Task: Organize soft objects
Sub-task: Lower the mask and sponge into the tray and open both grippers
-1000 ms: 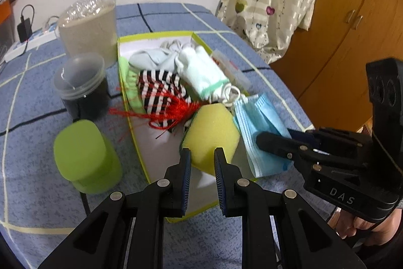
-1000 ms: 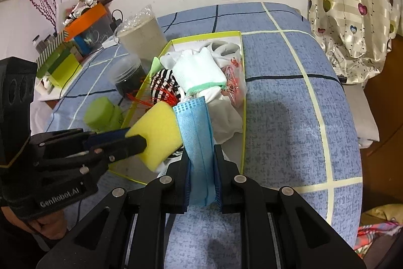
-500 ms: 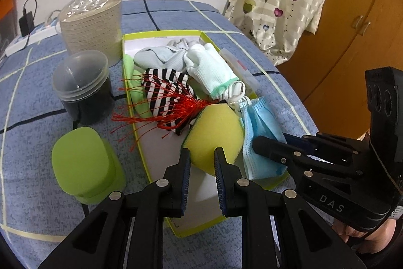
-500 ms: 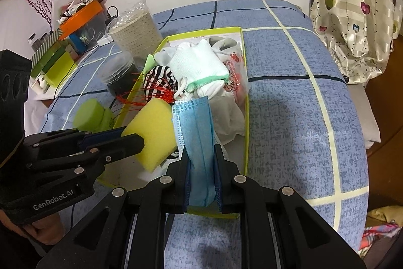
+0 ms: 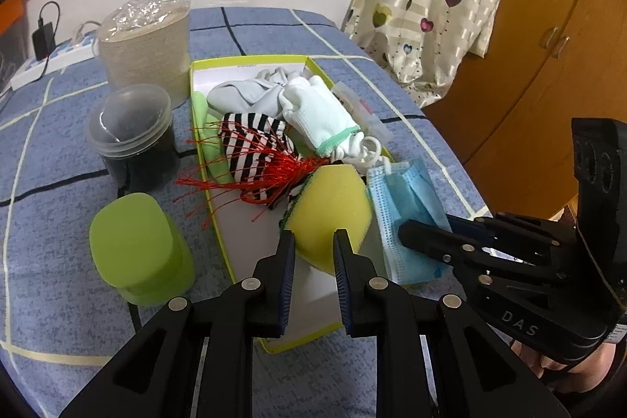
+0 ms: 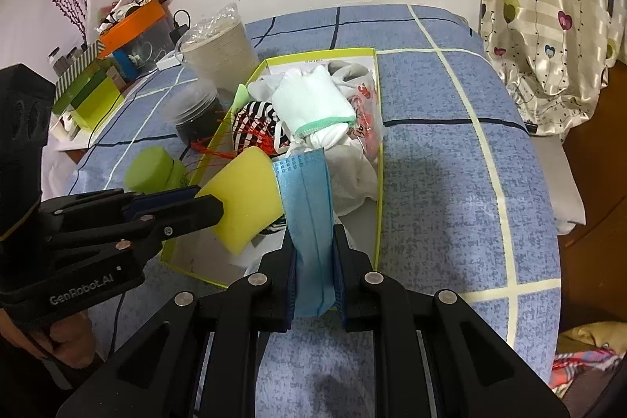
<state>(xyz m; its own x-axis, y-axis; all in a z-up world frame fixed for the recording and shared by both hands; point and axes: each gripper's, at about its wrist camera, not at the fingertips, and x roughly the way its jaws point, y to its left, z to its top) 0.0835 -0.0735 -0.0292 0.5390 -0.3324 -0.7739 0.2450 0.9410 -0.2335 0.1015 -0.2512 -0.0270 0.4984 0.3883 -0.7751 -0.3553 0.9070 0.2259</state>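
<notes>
The yellow sponge (image 5: 331,212) sits clamped at its near corner between the left tongs (image 5: 313,241), held above the near end of the lime-edged box (image 5: 203,159). Just to its right, the blue face mask (image 6: 307,206) hangs pinched in the right tongs (image 6: 313,241) (the two pairs nearly side by side). Beyond both tips lie a white glove (image 5: 319,114), striped cloth (image 5: 250,143) and red tassel (image 5: 270,175); left of the left tongs stands a green tub (image 5: 135,245) on the worktop (image 5: 51,308).

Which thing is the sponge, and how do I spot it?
Find the shallow lime-rimmed cardboard box on the blue checked tablecloth. At its near end is the yellow foam sponge, between red tinsel and a blue face mask. It alone is a thick yellow block.
</notes>
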